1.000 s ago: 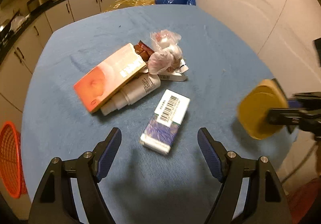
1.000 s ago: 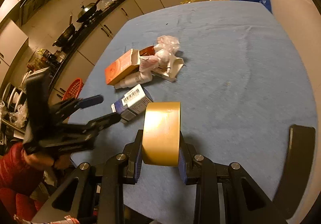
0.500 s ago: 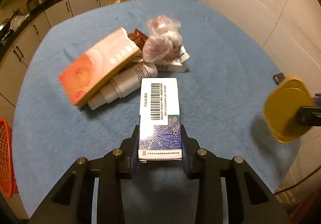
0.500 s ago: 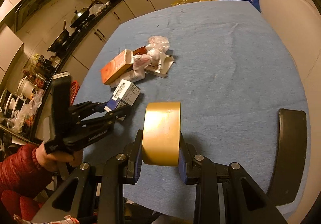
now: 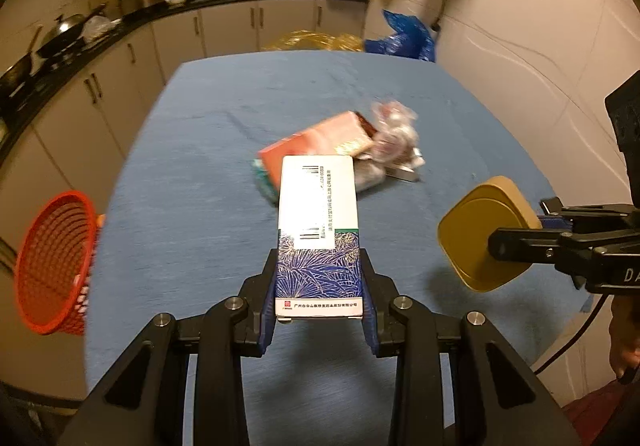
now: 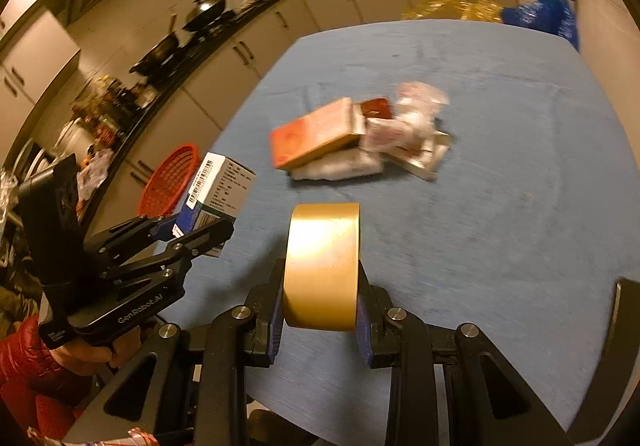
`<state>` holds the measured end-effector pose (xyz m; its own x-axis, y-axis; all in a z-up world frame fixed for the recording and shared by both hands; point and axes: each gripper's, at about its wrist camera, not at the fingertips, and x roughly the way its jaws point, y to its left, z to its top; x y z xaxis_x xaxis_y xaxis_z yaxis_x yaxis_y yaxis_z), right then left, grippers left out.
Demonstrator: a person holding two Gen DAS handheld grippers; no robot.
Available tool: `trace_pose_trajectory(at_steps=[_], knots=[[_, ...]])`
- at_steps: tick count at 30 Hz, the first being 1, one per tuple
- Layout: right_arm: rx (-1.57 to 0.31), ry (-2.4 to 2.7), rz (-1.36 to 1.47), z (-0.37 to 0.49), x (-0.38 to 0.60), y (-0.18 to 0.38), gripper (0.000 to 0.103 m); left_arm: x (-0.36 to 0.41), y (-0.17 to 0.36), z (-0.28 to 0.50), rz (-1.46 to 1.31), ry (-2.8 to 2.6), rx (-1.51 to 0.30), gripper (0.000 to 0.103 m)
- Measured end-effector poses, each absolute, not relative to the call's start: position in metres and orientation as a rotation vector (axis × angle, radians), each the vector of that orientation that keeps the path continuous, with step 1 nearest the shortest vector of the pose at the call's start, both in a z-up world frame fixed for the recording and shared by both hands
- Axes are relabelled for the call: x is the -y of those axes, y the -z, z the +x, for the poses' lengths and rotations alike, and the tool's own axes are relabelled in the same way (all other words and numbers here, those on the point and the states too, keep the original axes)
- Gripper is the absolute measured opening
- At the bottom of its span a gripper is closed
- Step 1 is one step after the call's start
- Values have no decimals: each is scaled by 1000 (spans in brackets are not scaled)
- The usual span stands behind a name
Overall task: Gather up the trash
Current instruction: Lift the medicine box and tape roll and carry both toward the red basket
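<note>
Your left gripper (image 5: 319, 310) clamps one barcoded box (image 5: 318, 222) above the blue table (image 5: 192, 174); your right gripper (image 6: 320, 310) clamps one gold tin (image 6: 322, 266). One orange box (image 6: 316, 132) tops the leftover pile, and one red basket (image 5: 54, 262) hangs off the table's left edge.

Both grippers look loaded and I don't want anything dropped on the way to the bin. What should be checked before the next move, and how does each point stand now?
1. Left gripper shut on the medicine box: ok.
2. Right gripper shut on the gold lid: ok.
3. Box clear of the blue table: ok, lifted.
4. Red basket in sight at the table's left edge: ok.
5. Basket has room: cannot tell, inside blurred.
6. Table cleared: not ok, the trash pile remains.
</note>
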<state>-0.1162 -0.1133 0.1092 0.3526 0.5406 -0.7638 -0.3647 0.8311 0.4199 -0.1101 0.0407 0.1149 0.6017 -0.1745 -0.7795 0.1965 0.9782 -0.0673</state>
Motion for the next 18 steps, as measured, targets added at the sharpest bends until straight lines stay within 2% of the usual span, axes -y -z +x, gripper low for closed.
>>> trace_pose_trajectory(at_steps=[18], knots=[[-1019, -706, 180, -101, 45, -121, 32, -101, -142, -112, 33, 108, -857, 33]])
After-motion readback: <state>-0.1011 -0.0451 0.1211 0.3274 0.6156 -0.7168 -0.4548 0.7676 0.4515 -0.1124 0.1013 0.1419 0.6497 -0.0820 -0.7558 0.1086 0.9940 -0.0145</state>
